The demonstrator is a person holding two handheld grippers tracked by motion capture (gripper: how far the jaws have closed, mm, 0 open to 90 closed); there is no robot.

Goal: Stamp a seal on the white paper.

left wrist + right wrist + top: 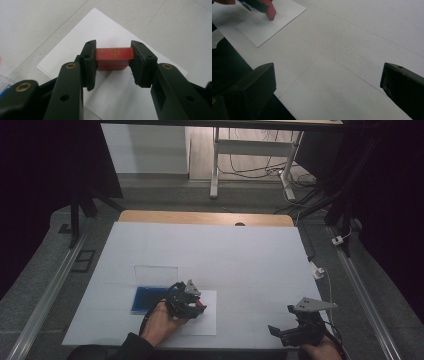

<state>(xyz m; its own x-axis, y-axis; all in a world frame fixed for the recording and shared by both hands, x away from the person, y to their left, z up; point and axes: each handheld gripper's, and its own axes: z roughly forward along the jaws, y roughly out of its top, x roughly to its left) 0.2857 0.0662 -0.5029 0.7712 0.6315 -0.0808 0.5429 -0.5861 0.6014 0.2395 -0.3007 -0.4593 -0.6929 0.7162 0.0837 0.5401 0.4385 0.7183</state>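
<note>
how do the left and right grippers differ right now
The left gripper is shut on a red block; the right gripper is open and holds nothing. The left is over the white paper sheet; the right is near the table's front edge. Both have black jaws.

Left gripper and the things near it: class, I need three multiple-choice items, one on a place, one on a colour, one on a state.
1. Where is the blue tray?
A. Left of the white sheet
B. On the floor
C. At the table's far edge

2. What colour is the block between the left gripper's jaws?
A. Green
B. Red
C. White

3. How does the right gripper stand?
A. Shut on a block
B. Open, holding nothing
C. Shut on the sheet

Answers: 1 A, the high view shows them side by side. 2 B, its red face bears a gold mark. 3 B, bare table lies between its jaws.
</note>
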